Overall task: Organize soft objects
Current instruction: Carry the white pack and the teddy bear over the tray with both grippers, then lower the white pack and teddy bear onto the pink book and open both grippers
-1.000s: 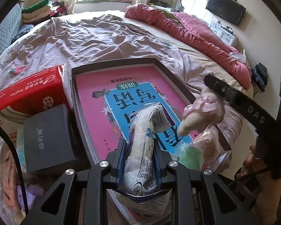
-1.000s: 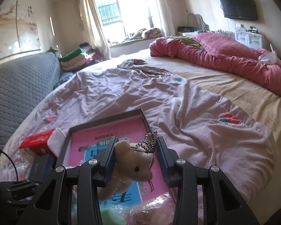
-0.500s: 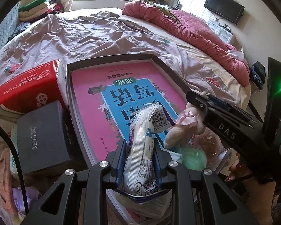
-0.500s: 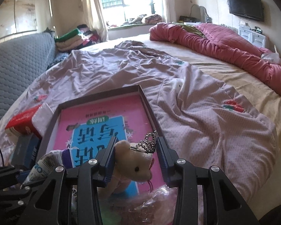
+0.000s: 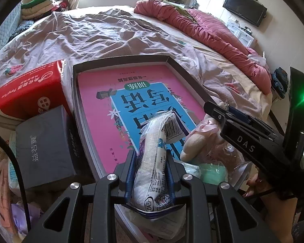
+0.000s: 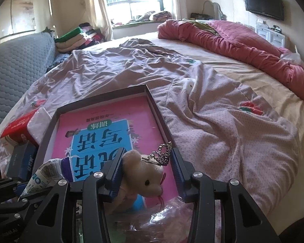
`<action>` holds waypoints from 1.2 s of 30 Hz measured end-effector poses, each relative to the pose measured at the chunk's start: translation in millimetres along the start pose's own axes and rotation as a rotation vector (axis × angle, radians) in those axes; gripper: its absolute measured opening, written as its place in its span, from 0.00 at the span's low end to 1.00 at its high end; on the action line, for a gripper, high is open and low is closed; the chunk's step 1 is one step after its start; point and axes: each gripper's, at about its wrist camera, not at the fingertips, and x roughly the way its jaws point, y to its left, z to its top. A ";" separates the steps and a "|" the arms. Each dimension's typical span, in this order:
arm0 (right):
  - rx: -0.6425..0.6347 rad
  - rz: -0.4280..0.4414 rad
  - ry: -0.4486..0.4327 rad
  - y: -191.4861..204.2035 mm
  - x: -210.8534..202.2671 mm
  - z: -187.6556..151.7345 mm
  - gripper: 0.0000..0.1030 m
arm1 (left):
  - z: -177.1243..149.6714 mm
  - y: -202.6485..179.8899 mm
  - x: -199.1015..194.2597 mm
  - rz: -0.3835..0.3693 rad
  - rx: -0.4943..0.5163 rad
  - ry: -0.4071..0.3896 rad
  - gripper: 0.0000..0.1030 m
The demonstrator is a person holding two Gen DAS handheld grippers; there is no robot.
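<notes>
My left gripper (image 5: 149, 160) is shut on a white and purple soft packet (image 5: 152, 158), held upright over the near end of a dark shallow box (image 5: 119, 59) with a pink and blue book (image 5: 103, 109) inside. My right gripper (image 6: 146, 160) is shut on a small beige plush bear (image 6: 143, 176) with a crown keychain (image 6: 162, 151), low over the box's near right corner. The right gripper (image 5: 212, 109) and bear (image 5: 194, 139) show at right in the left wrist view. The packet shows at lower left in the right wrist view (image 6: 48, 172).
A red tissue pack (image 5: 26, 93) and a dark grey box (image 5: 44, 145) lie left of the box. Clear plastic bags with soft items (image 5: 212, 168) lie at its near right. A rumpled lilac sheet (image 6: 212, 111) and red quilt (image 6: 243, 46) cover the bed beyond.
My right gripper has lowered with the bear and moved in toward the box's near right corner. The left gripper has kept the packet over the box with little movement.
</notes>
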 end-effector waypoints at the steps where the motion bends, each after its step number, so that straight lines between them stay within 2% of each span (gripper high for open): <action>1: 0.003 -0.001 0.004 -0.4 0.5 -0.3 0.46 | -0.1 0.2 0.2 -0.001 0.000 0.001 0.26; 4: 0.011 -0.010 0.007 -1.9 1.3 -0.3 0.47 | 0.4 0.5 0.5 0.001 -0.003 0.001 0.26; 12: 0.036 -0.029 0.009 -7.1 0.5 -1.1 0.58 | 0.4 1.7 1.1 0.000 -0.009 0.003 0.26; 18: 0.051 -0.026 0.011 -9.5 -0.9 -1.1 0.60 | 0.5 2.2 1.6 0.003 -0.008 0.002 0.27; 36: 0.040 -0.027 -0.015 -6.0 -12.2 2.3 0.60 | 2.1 3.9 1.4 -0.028 -0.020 0.010 0.44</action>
